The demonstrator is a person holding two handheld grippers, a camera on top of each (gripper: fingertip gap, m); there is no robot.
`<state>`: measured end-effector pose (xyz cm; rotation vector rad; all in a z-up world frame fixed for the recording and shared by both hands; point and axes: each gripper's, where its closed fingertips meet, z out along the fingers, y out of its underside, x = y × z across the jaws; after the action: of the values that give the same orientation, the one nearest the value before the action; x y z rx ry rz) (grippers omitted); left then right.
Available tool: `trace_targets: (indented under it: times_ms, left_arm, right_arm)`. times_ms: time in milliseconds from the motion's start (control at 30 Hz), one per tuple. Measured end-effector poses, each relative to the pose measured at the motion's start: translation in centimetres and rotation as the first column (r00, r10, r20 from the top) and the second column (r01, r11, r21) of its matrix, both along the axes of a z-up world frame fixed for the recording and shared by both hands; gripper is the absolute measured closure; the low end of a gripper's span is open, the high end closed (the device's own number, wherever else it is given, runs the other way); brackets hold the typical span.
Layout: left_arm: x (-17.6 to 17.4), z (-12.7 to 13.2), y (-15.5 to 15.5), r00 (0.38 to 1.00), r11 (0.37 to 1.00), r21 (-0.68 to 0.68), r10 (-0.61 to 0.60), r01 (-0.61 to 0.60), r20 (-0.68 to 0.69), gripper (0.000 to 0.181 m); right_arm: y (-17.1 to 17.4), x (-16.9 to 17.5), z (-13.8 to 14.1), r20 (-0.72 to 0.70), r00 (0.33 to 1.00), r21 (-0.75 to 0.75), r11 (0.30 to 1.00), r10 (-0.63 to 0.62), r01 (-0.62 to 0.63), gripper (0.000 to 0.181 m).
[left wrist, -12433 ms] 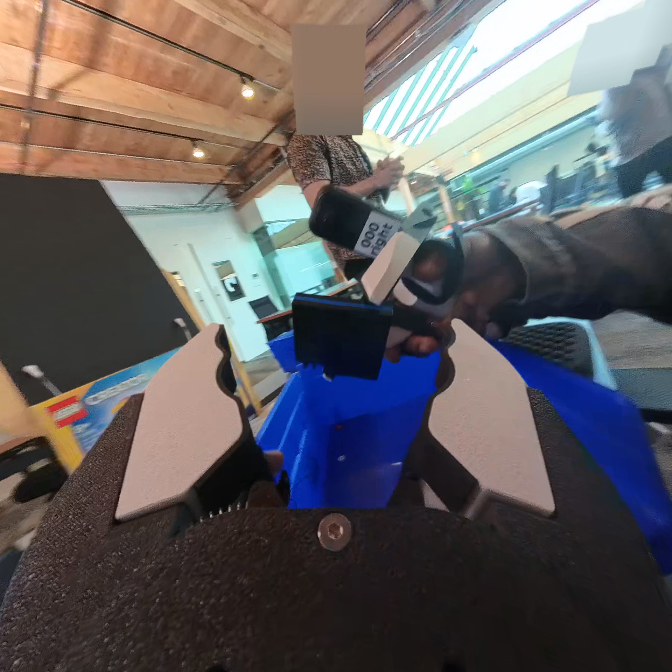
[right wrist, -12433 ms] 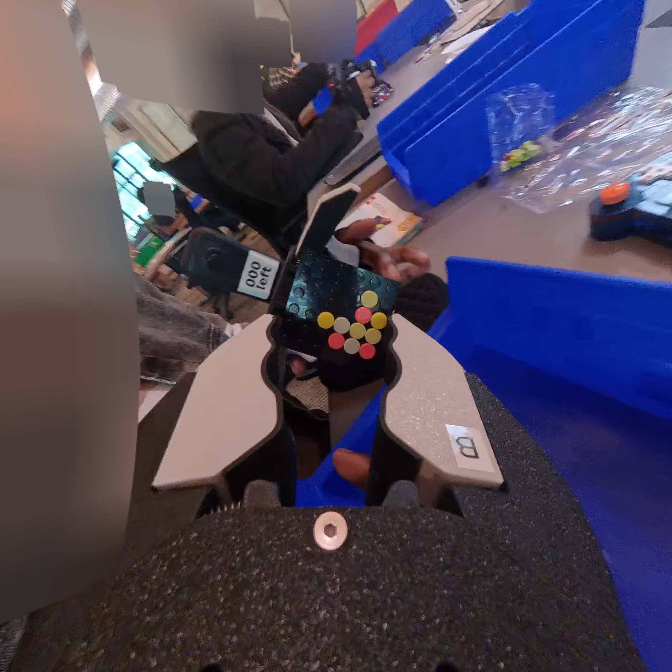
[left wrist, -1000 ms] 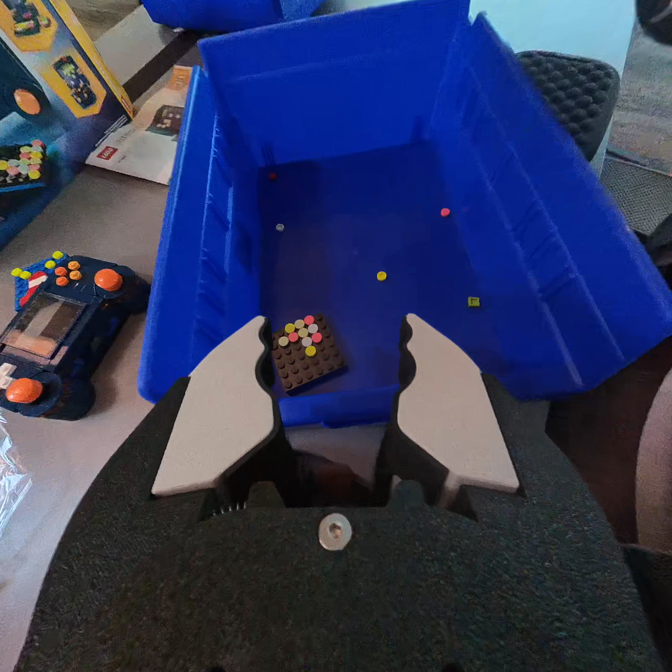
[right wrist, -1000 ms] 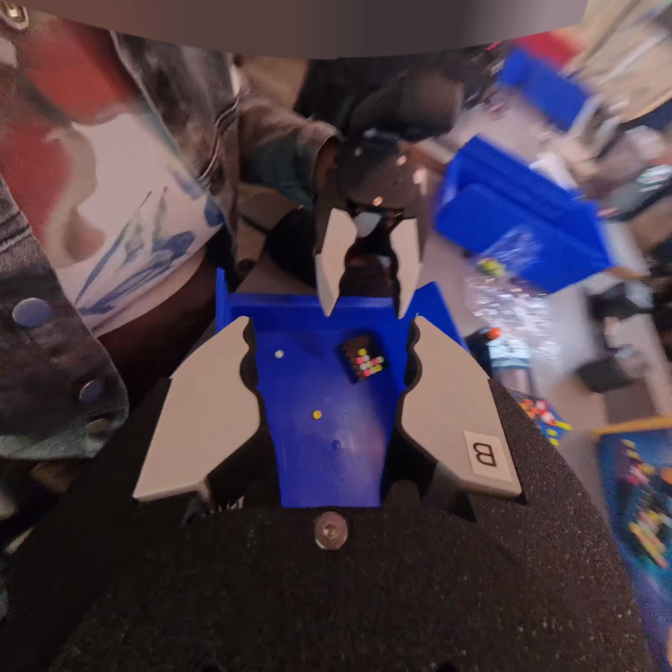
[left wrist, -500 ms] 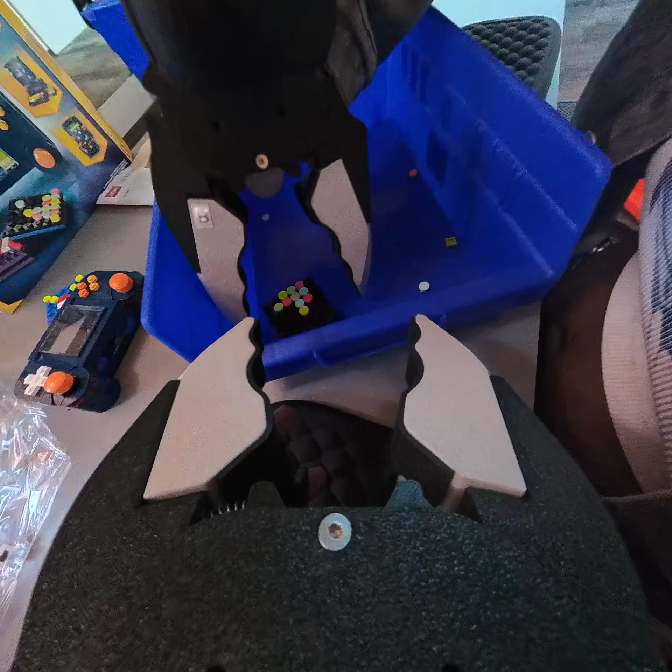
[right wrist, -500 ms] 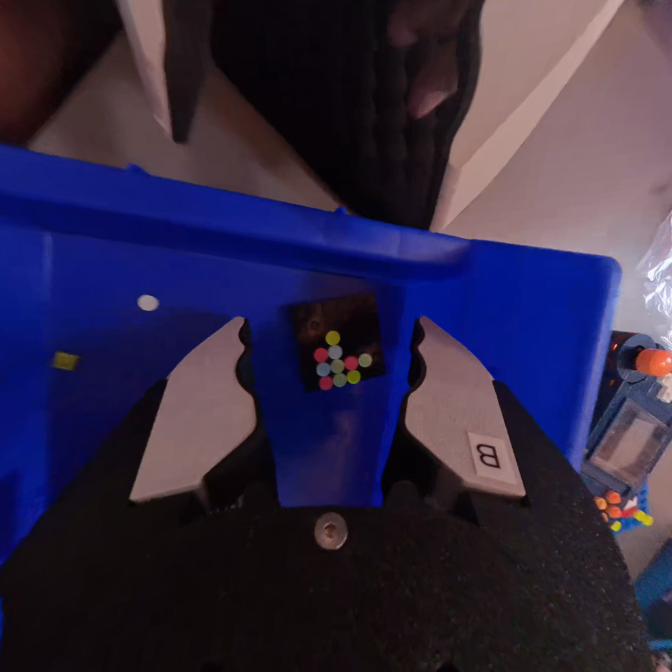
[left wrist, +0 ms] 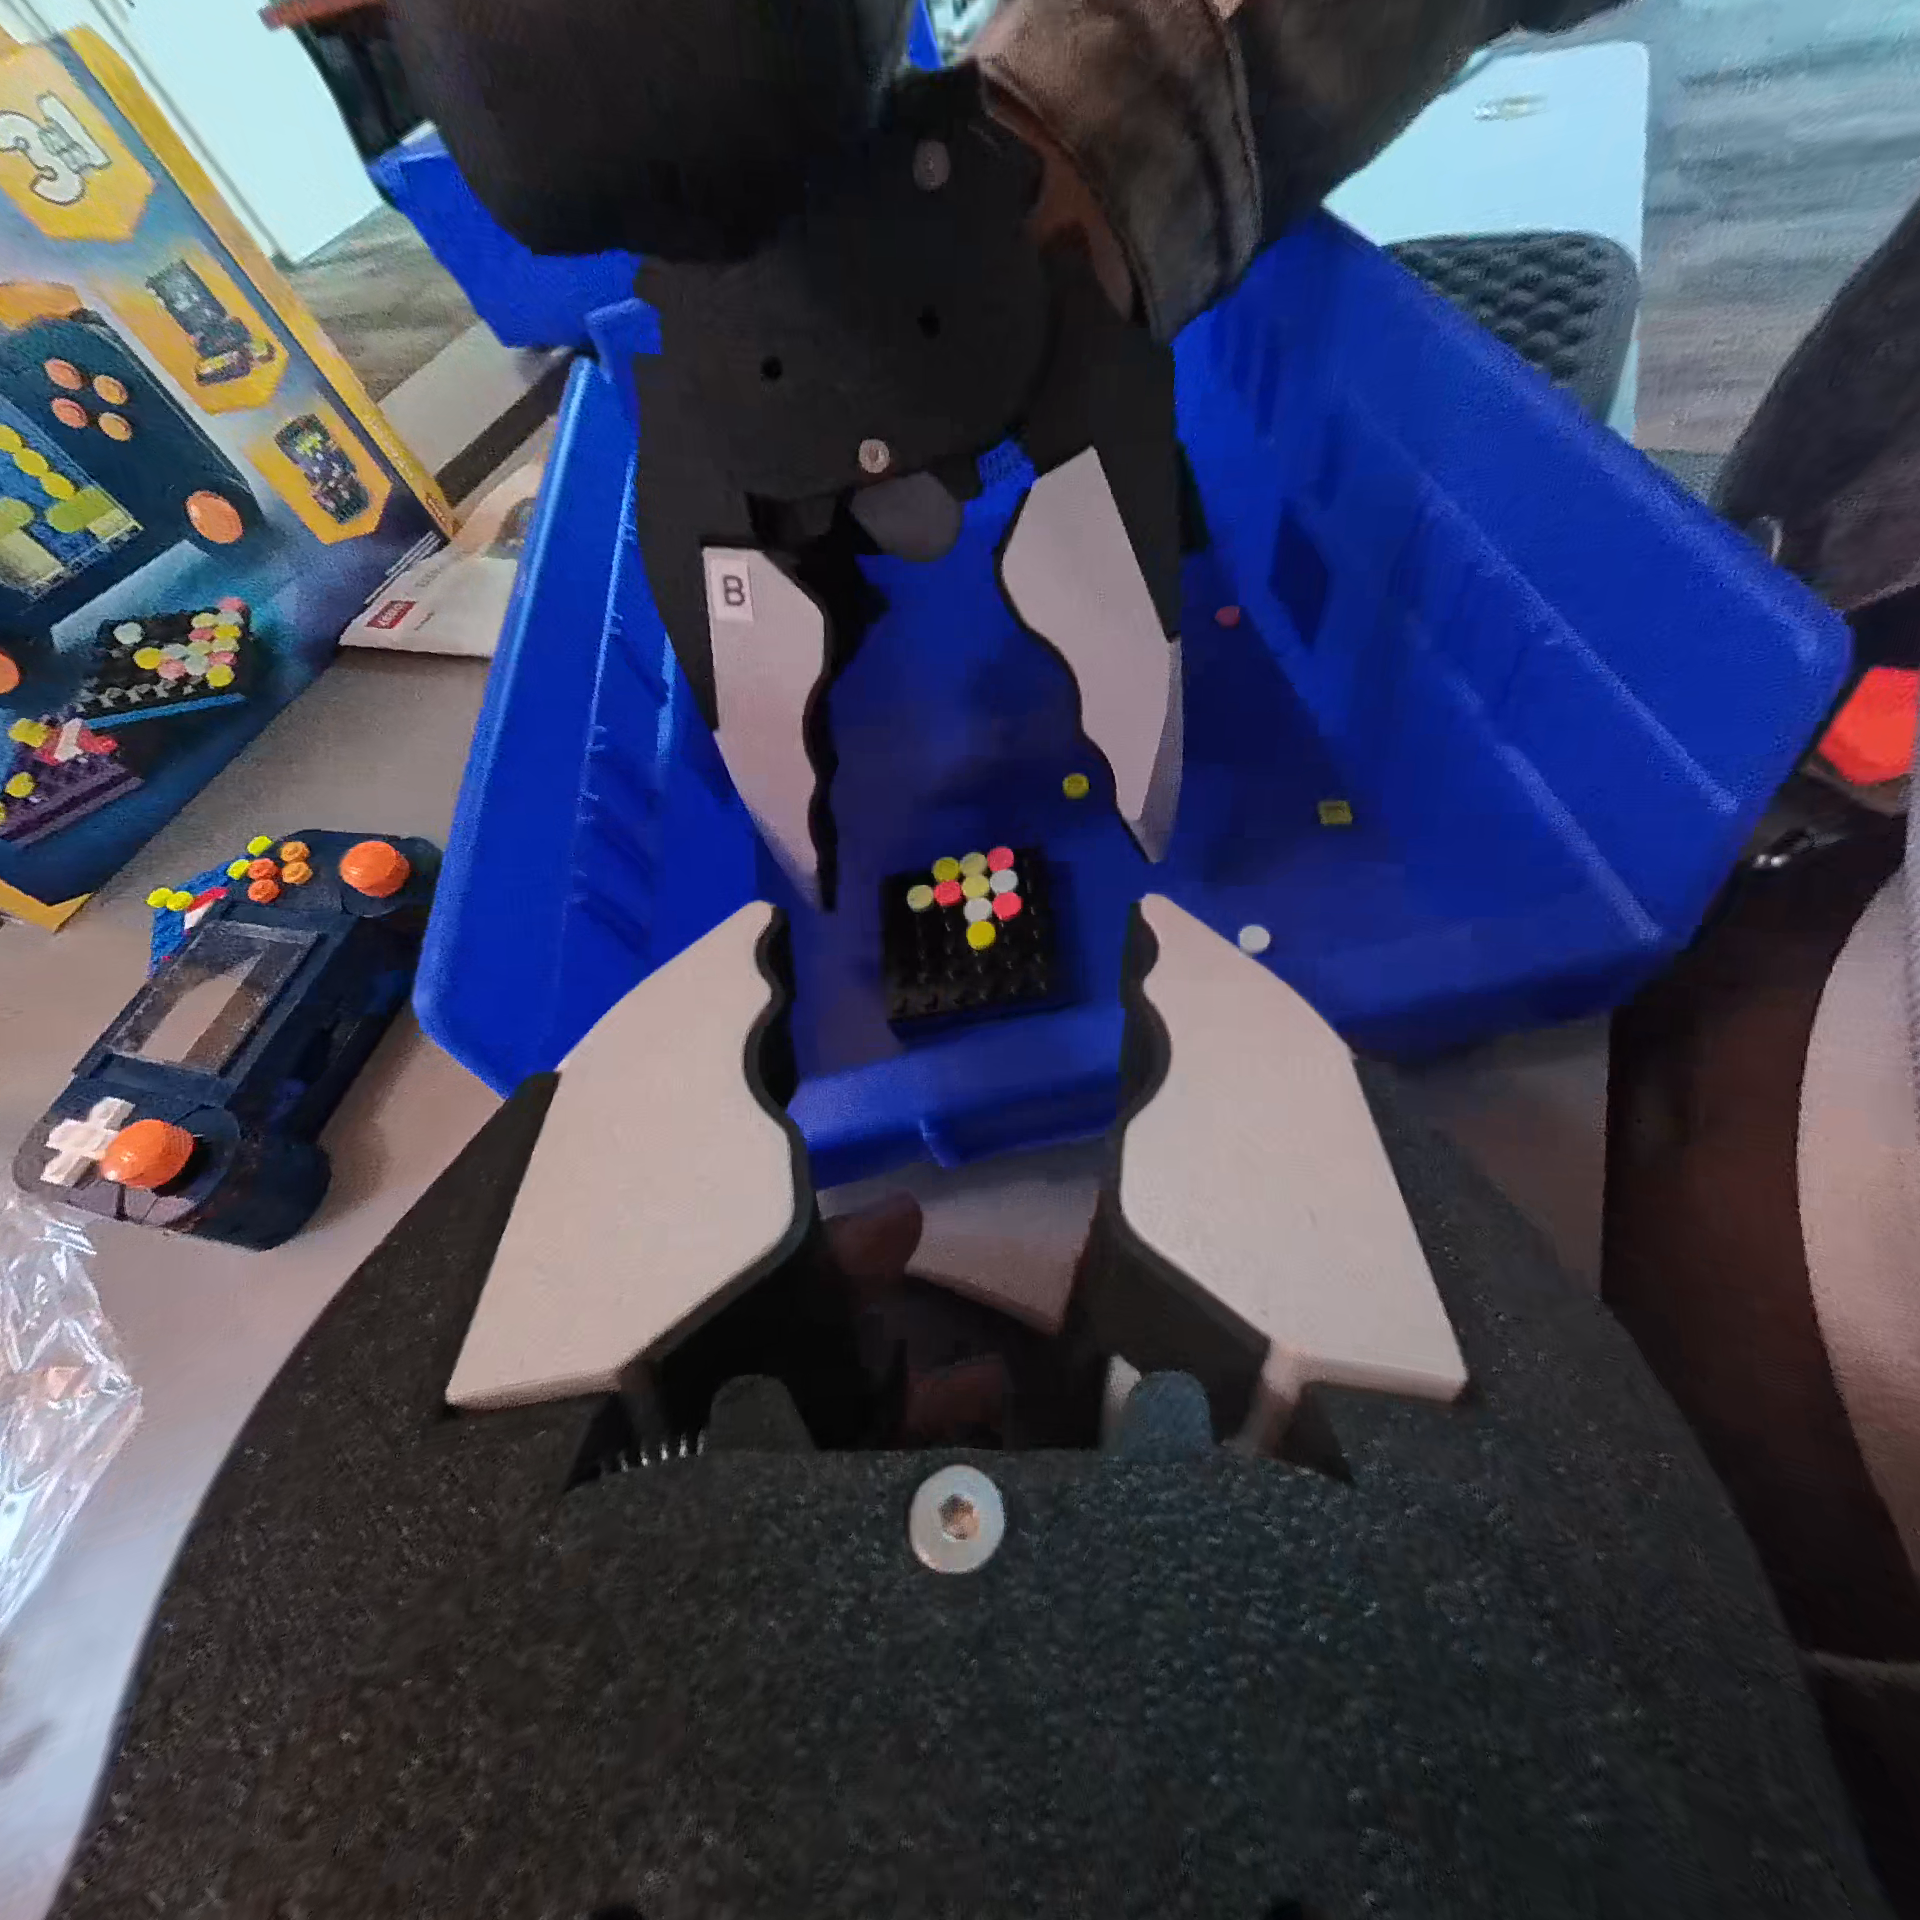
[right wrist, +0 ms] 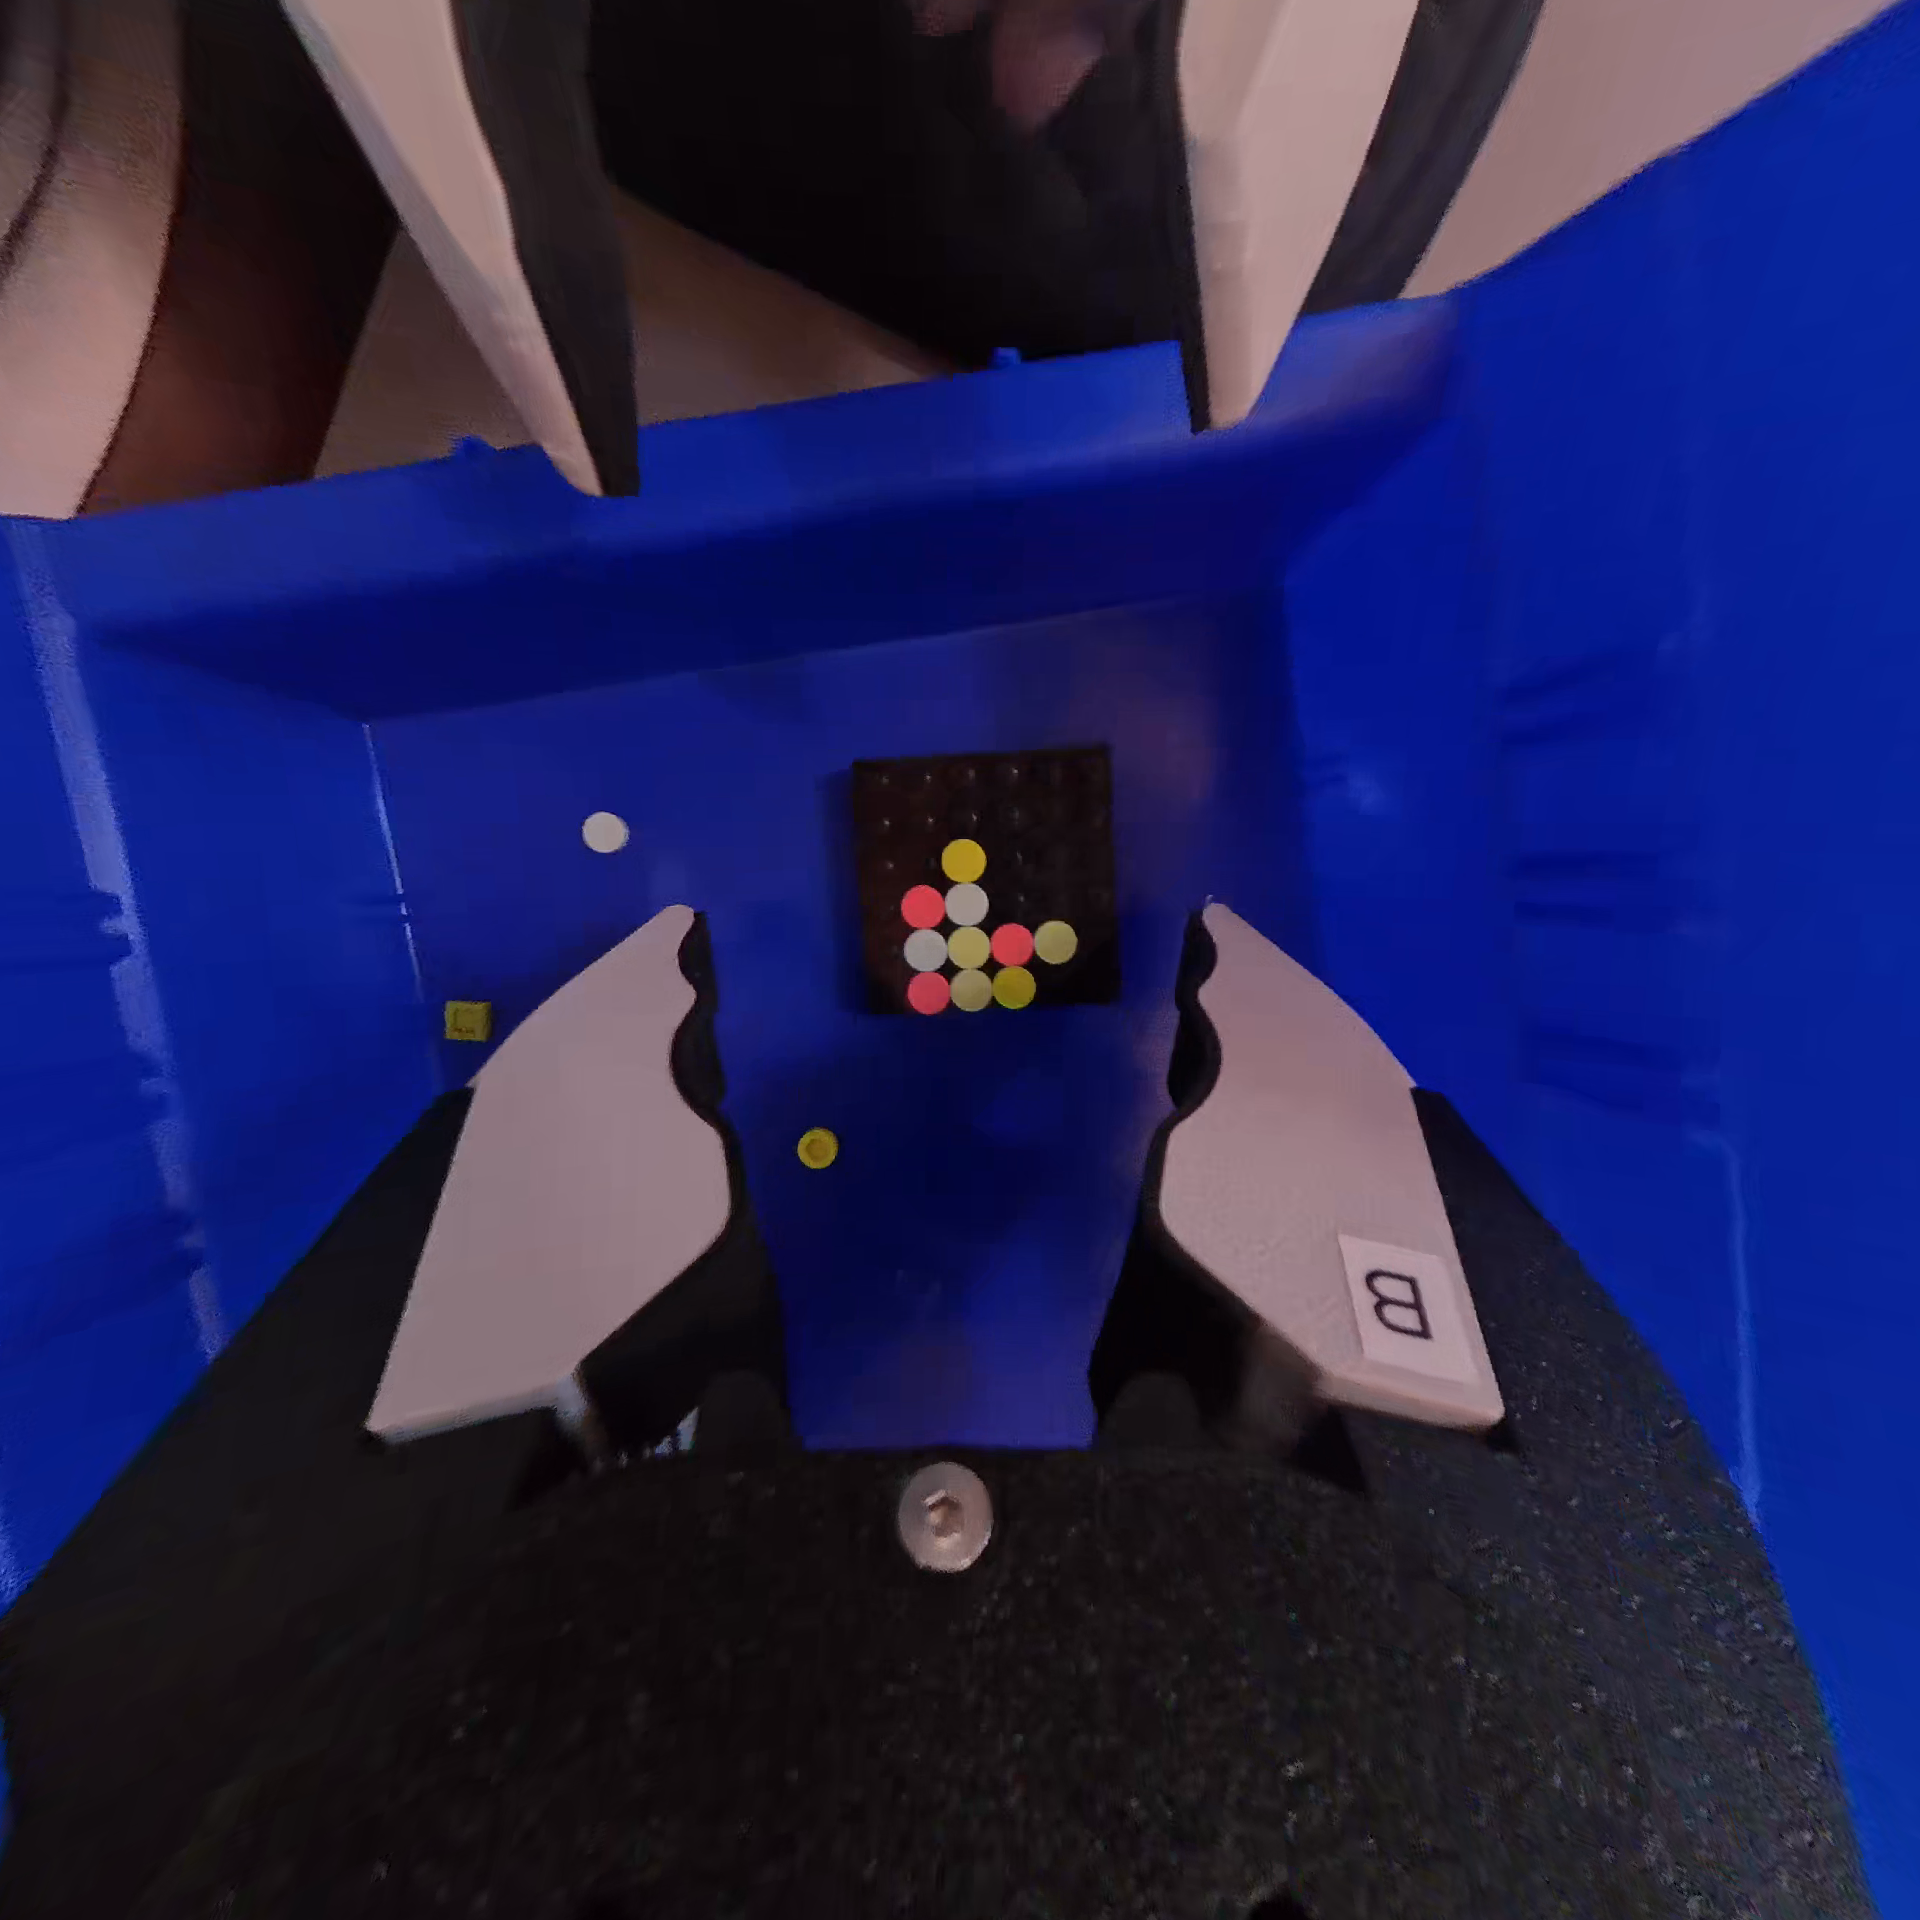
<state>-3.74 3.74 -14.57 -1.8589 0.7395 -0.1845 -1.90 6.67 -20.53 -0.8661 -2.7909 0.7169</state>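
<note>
A black studded plate (left wrist: 977, 966) with several yellow, red and white round studs lies flat on the floor of a blue bin (left wrist: 1455, 644), near its front wall. My left gripper (left wrist: 956, 914) is open and empty, just outside the bin's front rim, pointing at the plate. My right gripper (left wrist: 987, 873) reaches down into the bin from the far side, open, its tips just above the plate's far edge. In the right wrist view the plate (right wrist: 982, 883) lies ahead of the open right gripper (right wrist: 945, 912), apart from it. The left gripper (right wrist: 904, 457) shows beyond the bin wall (right wrist: 1558, 831).
Loose studs lie on the bin floor: a yellow round one (right wrist: 818, 1148), a white one (right wrist: 605, 832), a yellow square one (right wrist: 468, 1020). Left of the bin are a brick-built game console (left wrist: 218, 1039), a toy box (left wrist: 125, 499), a booklet (left wrist: 436, 603) and clear plastic (left wrist: 52, 1434).
Long ago both grippers held the plate up over the bin; now it lies inside. In the last second my right gripper came down into the bin and my left drew back to the front rim.
</note>
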Motion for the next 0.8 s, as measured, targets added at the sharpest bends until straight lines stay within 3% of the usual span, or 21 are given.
trace_targets:
  times_ms: [100, 133, 167, 200, 267, 300, 367, 433, 467, 567, 633, 700, 800]
  left_arm:
    - [0.2, 1.6, 0.9, 0.991, 0.997, 0.074, 0.022, -0.032, 0.132, 0.122]
    - [0.2, 2.7, 1.2, 0.977, 0.992, 0.116, 0.025, -0.050, 0.212, 0.113]
    - [0.0, 4.0, 1.4, 0.940, 0.983, 0.158, 0.033, -0.091, 0.339, 0.094]
    - [0.2, 6.0, 1.2, 0.881, 0.973, 0.214, -0.028, -0.084, 0.473, 0.070]
    - [-0.2, 10.1, -0.5, 0.702, 0.926, 0.368, -0.208, -0.083, 0.681, 0.057]
    - [-1.2, 11.4, -1.2, 0.652, 0.891, 0.435, -0.256, -0.127, 0.714, 0.055]
    - [-3.4, 12.2, -1.5, 0.666, 0.826, 0.500, -0.220, -0.262, 0.713, 0.053]
    - [-4.7, 12.7, -1.6, 0.699, 0.764, 0.545, -0.177, -0.347, 0.693, 0.058]
    - [-4.6, 13.1, -1.8, 0.692, 0.752, 0.560, -0.197, -0.348, 0.694, 0.063]
    - [-2.8, 14.8, -1.4, 0.574, 0.771, 0.556, -0.315, -0.310, 0.756, 0.072]
    - [-1.3, 16.1, -1.2, 0.482, 0.773, 0.568, -0.397, -0.283, 0.781, 0.075]
    - [0.3, 17.1, -1.1, 0.427, 0.781, 0.579, -0.453, -0.232, 0.782, 0.084]
    - [2.3, 17.1, -0.6, 0.430, 0.816, 0.556, -0.450, -0.157, 0.783, 0.093]
  right_arm:
    - [0.3, 0.0, -1.0, 0.008, 1.000, 0.047, 0.999, 0.018, -0.018, 0.095]
    - [0.4, 0.1, -1.5, 0.017, 0.999, 0.070, 0.997, 0.032, -0.033, 0.107]
    - [0.5, -0.2, -1.5, -0.014, 0.999, 0.087, 0.996, 0.035, -0.034, 0.124]
    - [0.6, -0.1, -1.4, -0.015, 0.998, 0.088, 0.995, 0.055, -0.053, 0.129]
    - [0.6, 0.7, -1.2, 0.036, 0.999, 0.066, 0.998, 0.016, -0.019, 0.129]
    - [0.4, 0.4, -0.3, 0.010, 1.000, 0.024, 0.999, -0.023, 0.023, 0.129]
    - [0.1, -0.6, 3.1, -0.097, 0.985, -0.122, 0.984, -0.140, 0.127, 0.129]
    - [-0.6, -1.6, 7.9, -0.173, 0.938, -0.356, 0.907, -0.301, 0.226, 0.129]
    - [-1.2, -1.9, 10.5, -0.186, 0.910, -0.499, 0.833, -0.372, 0.238, 0.130]
    - [-3.0, -2.0, 16.5, -0.154, 0.836, -0.815, 0.546, -0.527, 0.194, 0.131]
    - [-4.1, -1.8, 18.6, -0.153, 0.809, -0.895, 0.427, -0.568, 0.131, 0.130]
    - [-5.0, -1.4, 19.6, -0.175, 0.793, -0.919, 0.387, -0.584, 0.082, 0.131]
    - [-5.6, -1.2, 19.7, -0.236, 0.758, -0.895, 0.440, -0.608, 0.074, 0.128]
